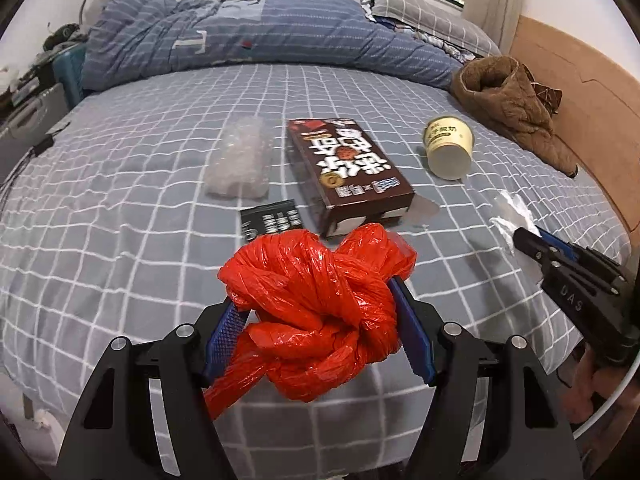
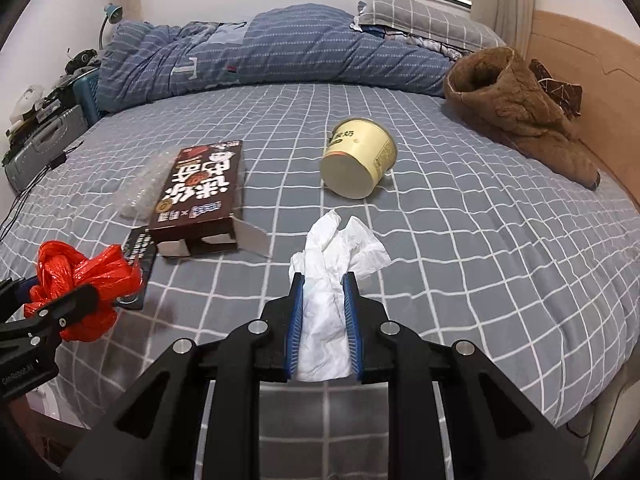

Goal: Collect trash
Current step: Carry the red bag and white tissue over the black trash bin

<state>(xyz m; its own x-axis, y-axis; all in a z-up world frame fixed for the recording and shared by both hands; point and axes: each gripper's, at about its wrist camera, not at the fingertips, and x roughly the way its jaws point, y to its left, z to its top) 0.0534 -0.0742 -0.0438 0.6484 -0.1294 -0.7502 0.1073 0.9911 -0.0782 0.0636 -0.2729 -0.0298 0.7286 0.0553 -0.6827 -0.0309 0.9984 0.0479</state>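
Note:
My left gripper (image 1: 316,296) is shut on a knotted red plastic bag (image 1: 320,308), held just above the bed's near edge; the bag also shows in the right wrist view (image 2: 80,284). My right gripper (image 2: 323,280) is shut on a crumpled white tissue (image 2: 336,256), held above the bed; it shows at the right of the left wrist view (image 1: 532,240). On the bed lie a brown snack box (image 1: 348,168), open at its near end, a yellow cup (image 1: 448,148) on its side, a clear plastic tray (image 1: 240,160) and a small black wrapper (image 1: 270,218).
The bed has a grey checked sheet (image 1: 120,240). A blue striped quilt (image 1: 240,36) and a pillow (image 1: 424,12) lie at the far side. A brown fleece garment (image 1: 508,100) lies at the right by the wooden headboard (image 1: 580,92). A suitcase (image 2: 44,140) and clutter stand at the left.

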